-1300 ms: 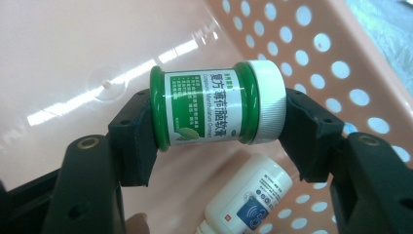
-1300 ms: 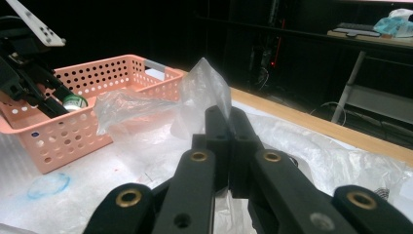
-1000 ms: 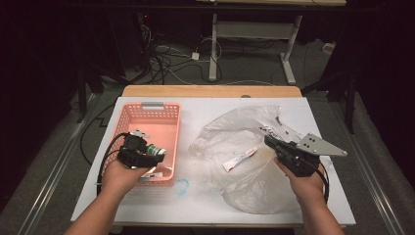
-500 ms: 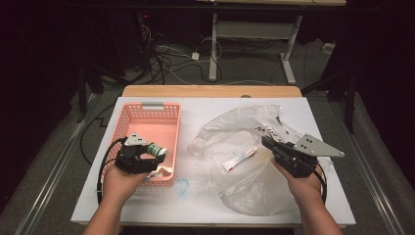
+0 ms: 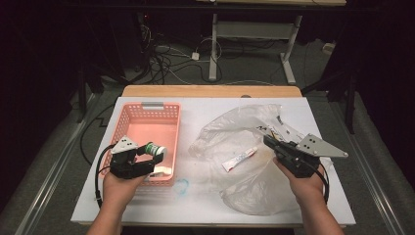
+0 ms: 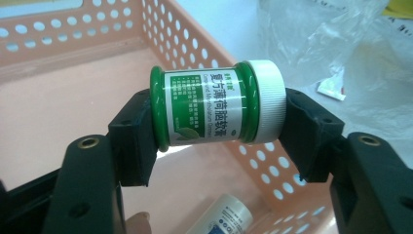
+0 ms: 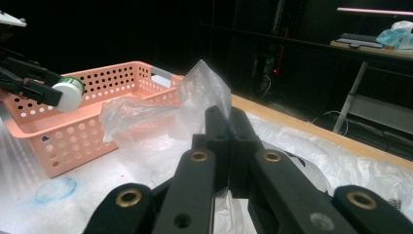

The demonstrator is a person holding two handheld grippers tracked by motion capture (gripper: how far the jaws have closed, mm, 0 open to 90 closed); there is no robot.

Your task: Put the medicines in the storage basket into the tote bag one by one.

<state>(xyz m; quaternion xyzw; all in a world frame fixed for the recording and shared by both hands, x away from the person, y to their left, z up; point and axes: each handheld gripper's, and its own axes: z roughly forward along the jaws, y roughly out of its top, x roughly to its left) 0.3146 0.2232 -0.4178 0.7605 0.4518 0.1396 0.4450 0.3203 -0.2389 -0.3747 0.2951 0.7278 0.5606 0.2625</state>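
Left gripper: clamps round green jar, ribbed white cap, over perforated pink basket.
Right gripper: jaws closed, pinching crinkled clear plastic bag.

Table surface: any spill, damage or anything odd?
One oddity: a blue ring-shaped smudge on the white table, just front of the pink basket. It looks like a stain, not liquid. The plastic bag is crumpled, nothing visibly torn.

A glossy green plastic jar with a ribbed white cap and a smooth paper label is being seen. The pink basket is looking like matt perforated plastic. The bag is looking like thin, crinkled, shiny clear plastic.
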